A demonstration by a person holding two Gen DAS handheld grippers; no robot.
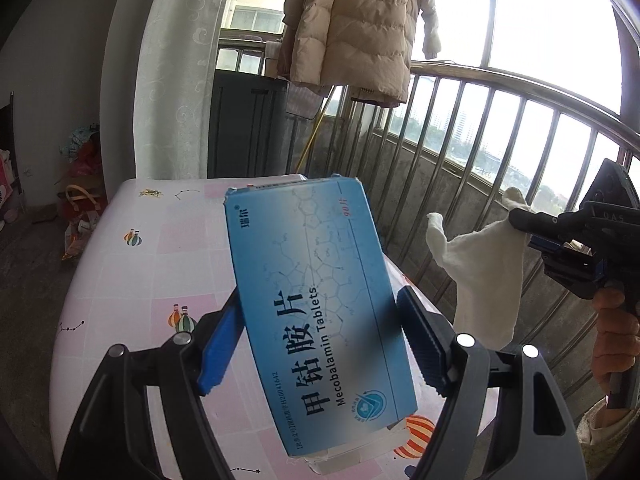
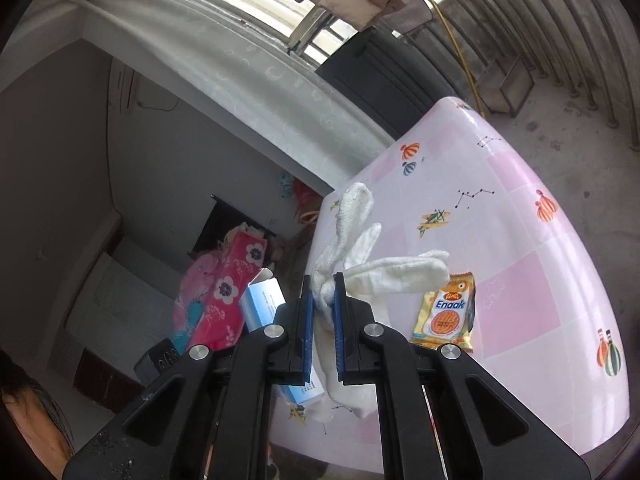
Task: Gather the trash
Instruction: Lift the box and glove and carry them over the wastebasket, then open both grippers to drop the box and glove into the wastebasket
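Blue tablet box (image 1: 320, 312) clamped left; white glove (image 2: 360, 264) pinched right.

**Occluded and Cropped Regions**

In the left wrist view, the medicine box (image 1: 320, 312) covers much of the table (image 1: 132, 280), and the small print along its lower edge is too fine to read. The right gripper (image 1: 520, 216) is cut by the frame's right edge; only part of the hand (image 1: 612, 340) holding it shows. In the right wrist view, the white glove (image 2: 360, 276) is partly hidden between the closed pads (image 2: 308, 320) (its cuff passes behind the gripper body). The snack packet (image 2: 446, 312) has its lower edge hidden behind the gripper.
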